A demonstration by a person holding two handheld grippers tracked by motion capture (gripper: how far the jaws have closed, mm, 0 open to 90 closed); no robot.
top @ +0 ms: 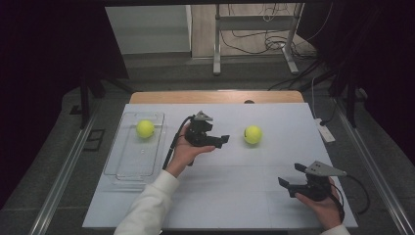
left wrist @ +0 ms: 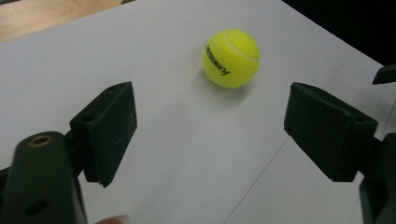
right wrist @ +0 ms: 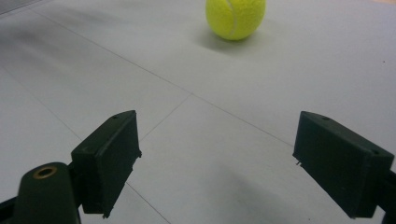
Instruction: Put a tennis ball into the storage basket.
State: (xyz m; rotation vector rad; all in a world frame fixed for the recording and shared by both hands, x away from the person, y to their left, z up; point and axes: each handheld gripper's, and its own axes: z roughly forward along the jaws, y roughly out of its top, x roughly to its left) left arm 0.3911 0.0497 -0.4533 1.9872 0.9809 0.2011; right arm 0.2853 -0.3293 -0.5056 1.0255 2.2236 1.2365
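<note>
A yellow tennis ball (top: 253, 134) lies on the white table cover, right of centre. My left gripper (top: 222, 141) is held in a hand just left of it, jaws pointing at the ball and a short gap away. In the left gripper view the jaws stand open (left wrist: 210, 112) with the ball (left wrist: 231, 58) ahead and nothing between them. A second tennis ball (top: 145, 128) rests inside the clear tray (top: 122, 164) at the left. My right gripper (top: 290, 175) is near the front right corner, open and empty, and the right gripper view (right wrist: 217, 140) shows the loose ball (right wrist: 236, 16) far ahead.
The wooden table edge (top: 215, 96) runs along the back of the white cover. A small white device (top: 325, 131) lies at the right edge. Metal stand legs (top: 216, 58) and cables are on the floor beyond the table.
</note>
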